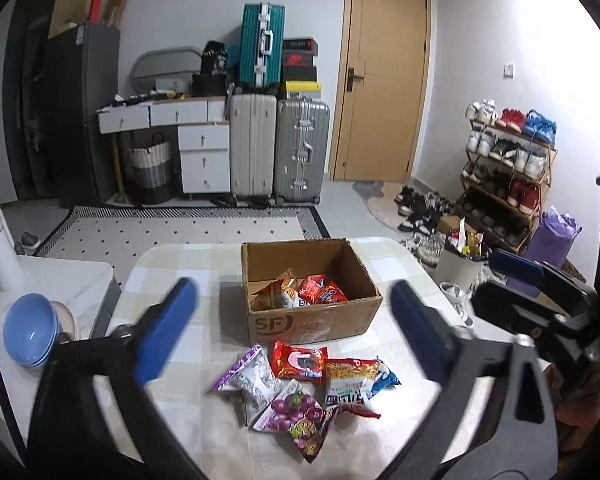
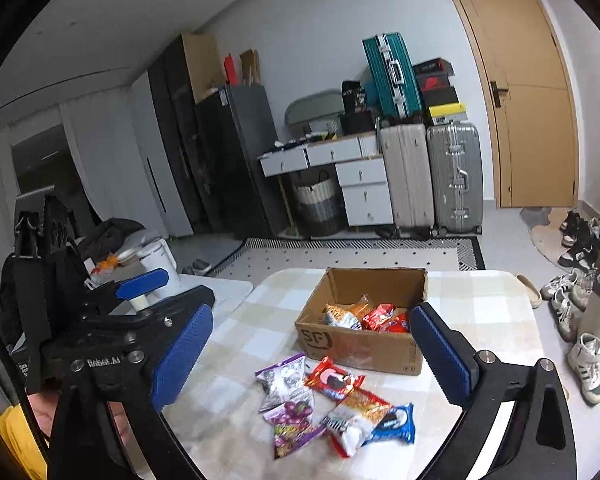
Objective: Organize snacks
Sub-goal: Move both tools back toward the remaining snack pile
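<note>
- Snack packets lie in a loose, overlapping pile on the pale checked surface [image 1: 172, 264], just in front of the open brown cardboard box [image 1: 312, 320] marked on its near wall.
- Inside the box a few orange and red packets [image 1: 300, 292] already sit, so by my judgement the sorting is partly done and the pile outside is what remains.
- Nearest the box is the red cookie packet [image 1: 299, 361]; beside it lie the silver-and-purple packet [image 1: 246, 378], the orange-and-white noodle-print packet [image 1: 348, 384] and the blue cookie packet [image 2: 394, 424], which is partly tucked under its neighbour.
- At the near edge sits the purple grape-print packet [image 1: 290, 412] over a small multicoloured candy packet [image 1: 310, 434].
- The left gripper [image 1: 296, 332] stands with its blue pads spread wide, nothing between them, raised above the pile.
- The right gripper [image 2: 312, 360] is likewise wide apart and empty, framing the box and pile.
- For the next pick, I would choose a packet that lies on top and free, such as the red cookie packet, rather than one pinned below another.
- Come down with the pads straddling the packet's narrow width and close on its crimped edge or its middle, gently, since the contents likely crush.
- Lift clear of the box wall before moving over it, and release low so that the packet drops inside.
- Working one gripper per side of the pile should keep the two from colliding.
</note>
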A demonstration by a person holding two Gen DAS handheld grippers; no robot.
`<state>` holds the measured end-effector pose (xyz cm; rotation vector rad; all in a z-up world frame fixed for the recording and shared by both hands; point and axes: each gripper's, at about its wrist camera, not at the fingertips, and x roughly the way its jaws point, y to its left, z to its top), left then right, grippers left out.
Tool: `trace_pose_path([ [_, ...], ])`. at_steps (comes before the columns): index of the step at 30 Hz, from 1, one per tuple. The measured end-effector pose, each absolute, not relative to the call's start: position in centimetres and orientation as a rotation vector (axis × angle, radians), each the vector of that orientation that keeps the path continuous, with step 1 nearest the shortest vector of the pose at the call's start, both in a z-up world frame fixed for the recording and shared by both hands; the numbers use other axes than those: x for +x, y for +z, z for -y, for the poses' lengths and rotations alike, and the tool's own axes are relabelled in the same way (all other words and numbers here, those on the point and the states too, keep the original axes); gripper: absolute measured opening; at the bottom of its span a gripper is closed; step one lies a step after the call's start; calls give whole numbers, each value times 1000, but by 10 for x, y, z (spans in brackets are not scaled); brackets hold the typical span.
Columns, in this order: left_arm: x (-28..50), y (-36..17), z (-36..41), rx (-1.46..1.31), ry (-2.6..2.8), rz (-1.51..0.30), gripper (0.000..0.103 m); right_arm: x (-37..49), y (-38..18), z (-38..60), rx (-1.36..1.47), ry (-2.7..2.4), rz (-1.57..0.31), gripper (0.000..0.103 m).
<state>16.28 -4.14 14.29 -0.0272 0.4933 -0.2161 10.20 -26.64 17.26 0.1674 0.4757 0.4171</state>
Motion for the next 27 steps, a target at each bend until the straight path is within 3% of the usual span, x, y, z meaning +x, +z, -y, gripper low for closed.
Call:
trace_pose_path([
  [14,44,113,10,-54,-198,-450,102,2,150,264,141,352,-342,102],
  [27,48,34,-27,-153,-169,-585,102,-10,73,277,230,323,-462,102],
])
